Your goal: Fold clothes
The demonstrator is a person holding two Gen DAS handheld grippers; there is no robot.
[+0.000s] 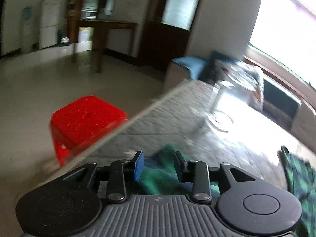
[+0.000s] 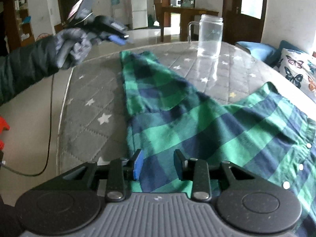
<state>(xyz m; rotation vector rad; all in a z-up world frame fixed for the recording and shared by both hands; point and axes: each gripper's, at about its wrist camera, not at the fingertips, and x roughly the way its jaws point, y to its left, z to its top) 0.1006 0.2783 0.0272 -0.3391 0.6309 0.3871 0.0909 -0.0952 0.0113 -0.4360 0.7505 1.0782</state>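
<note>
Plaid shirt (image 2: 177,114) lies flat on the worktop (image 2: 88,108), long axis running away from the right gripper (image 2: 158,163); its jaws spread, just above cloth, nearer than the raised left gripper (image 2: 118,36), also spread.

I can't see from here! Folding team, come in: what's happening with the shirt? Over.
Left gripper and right gripper both open, gripping nothing. Green plaid shirt lies partly folded on the quilted table. Glass jar stands beyond it, clear of the cloth.

Green-navy plaid shirt (image 2: 197,118) spread on table
</note>
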